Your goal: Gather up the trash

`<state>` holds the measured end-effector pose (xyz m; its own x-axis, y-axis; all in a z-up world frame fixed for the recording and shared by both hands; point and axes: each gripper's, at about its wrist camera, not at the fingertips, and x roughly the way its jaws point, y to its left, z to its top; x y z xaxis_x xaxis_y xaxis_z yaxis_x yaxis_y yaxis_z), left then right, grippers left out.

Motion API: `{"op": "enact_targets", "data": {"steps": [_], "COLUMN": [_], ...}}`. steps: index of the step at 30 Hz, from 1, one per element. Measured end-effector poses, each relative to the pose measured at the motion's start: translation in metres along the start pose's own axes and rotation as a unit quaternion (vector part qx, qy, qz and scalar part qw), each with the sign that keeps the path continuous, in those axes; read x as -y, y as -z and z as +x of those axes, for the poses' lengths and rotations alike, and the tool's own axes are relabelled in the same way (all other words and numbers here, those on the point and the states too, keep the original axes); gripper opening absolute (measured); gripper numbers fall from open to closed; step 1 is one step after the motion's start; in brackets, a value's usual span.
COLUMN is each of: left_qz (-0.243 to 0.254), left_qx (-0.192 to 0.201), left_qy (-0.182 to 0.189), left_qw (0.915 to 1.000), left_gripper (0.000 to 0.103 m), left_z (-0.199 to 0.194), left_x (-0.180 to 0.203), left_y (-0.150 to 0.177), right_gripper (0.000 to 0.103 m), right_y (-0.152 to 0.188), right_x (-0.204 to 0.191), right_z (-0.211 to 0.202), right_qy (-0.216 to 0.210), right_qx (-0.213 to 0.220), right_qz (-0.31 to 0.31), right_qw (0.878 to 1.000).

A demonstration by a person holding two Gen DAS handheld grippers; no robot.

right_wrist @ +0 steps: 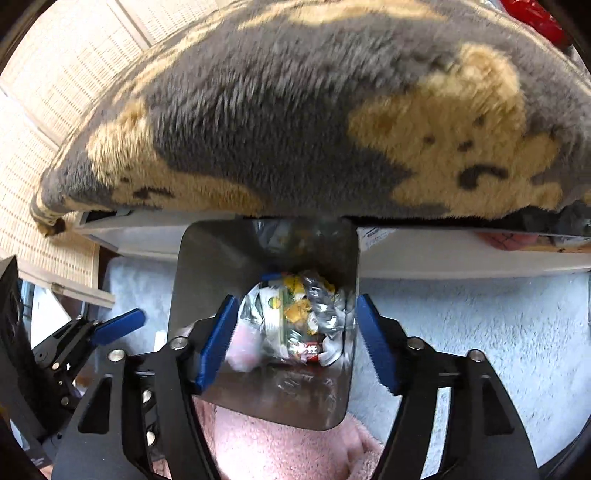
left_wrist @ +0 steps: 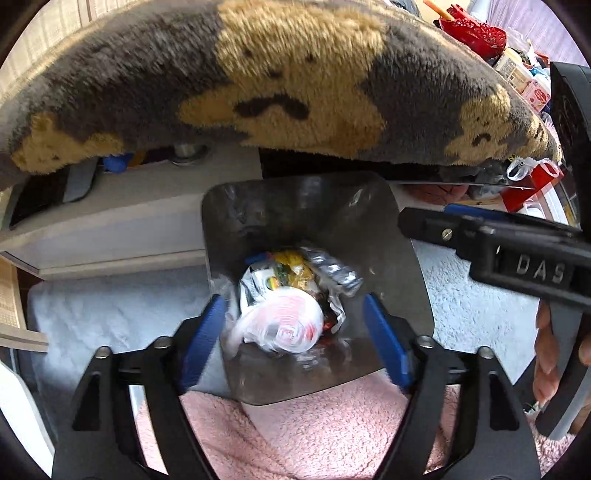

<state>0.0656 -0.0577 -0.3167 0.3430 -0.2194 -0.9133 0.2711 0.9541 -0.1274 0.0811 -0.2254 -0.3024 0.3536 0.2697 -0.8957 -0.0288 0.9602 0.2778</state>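
Note:
A shiny metal bin [left_wrist: 325, 206] stands on the floor and holds crumpled wrappers [left_wrist: 299, 273]. My left gripper [left_wrist: 295, 339] is open right above its mouth, and a white plastic bag with red print [left_wrist: 284, 325] lies loose between the fingers, on top of the trash. My right gripper [right_wrist: 295, 339] is open and empty over the same bin [right_wrist: 266, 251], whose wrappers [right_wrist: 299, 314] show between the fingers. The right gripper also shows in the left wrist view [left_wrist: 491, 243], and the left gripper shows in the right wrist view [right_wrist: 110, 328].
A grey and tan plush blanket with bear faces [left_wrist: 258, 85] hangs over a low white ledge [left_wrist: 122, 225] just behind the bin. A white fluffy rug [right_wrist: 480, 332] and a pink towel [left_wrist: 325, 435] lie around it. Cluttered boxes and a red basket [left_wrist: 476, 33] are at the far right.

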Motion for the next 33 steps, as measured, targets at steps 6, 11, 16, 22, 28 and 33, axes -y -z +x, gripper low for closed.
{"op": "enact_targets", "data": {"steps": [6, 11, 16, 22, 28, 33], "left_qz": [0.007, 0.008, -0.001, 0.008, 0.011, 0.026], "left_qx": [0.054, 0.094, 0.166, 0.242, 0.29, 0.337], "left_qy": [-0.02, -0.034, -0.044, -0.065, -0.078, -0.082], "left_qw": [0.9983, 0.9949, 0.9851, 0.9681, 0.9539, 0.9374], "left_gripper": [0.095, 0.095, 0.095, 0.095, 0.095, 0.095], "left_z": [-0.046, -0.088, -0.146, -0.21, -0.255, -0.294], "left_x": [-0.003, -0.005, -0.006, 0.001, 0.008, 0.023], "left_y": [-0.007, -0.016, -0.023, -0.032, -0.036, -0.036], "right_gripper": [0.1, 0.1, 0.1, 0.1, 0.1, 0.1], "right_y": [-0.006, -0.008, -0.008, -0.011, -0.006, 0.0], "right_x": [0.0, -0.004, -0.006, -0.016, -0.025, -0.029], "right_z": [-0.044, -0.087, -0.137, -0.203, -0.254, -0.289], "right_qy": [0.016, 0.063, 0.087, 0.104, 0.091, 0.1], "right_qx": [0.061, 0.105, 0.174, 0.257, 0.318, 0.36], "right_qz": [-0.006, -0.033, -0.042, -0.047, -0.052, -0.052], "right_qw": [0.998, 0.992, 0.98, 0.96, 0.942, 0.926]}}
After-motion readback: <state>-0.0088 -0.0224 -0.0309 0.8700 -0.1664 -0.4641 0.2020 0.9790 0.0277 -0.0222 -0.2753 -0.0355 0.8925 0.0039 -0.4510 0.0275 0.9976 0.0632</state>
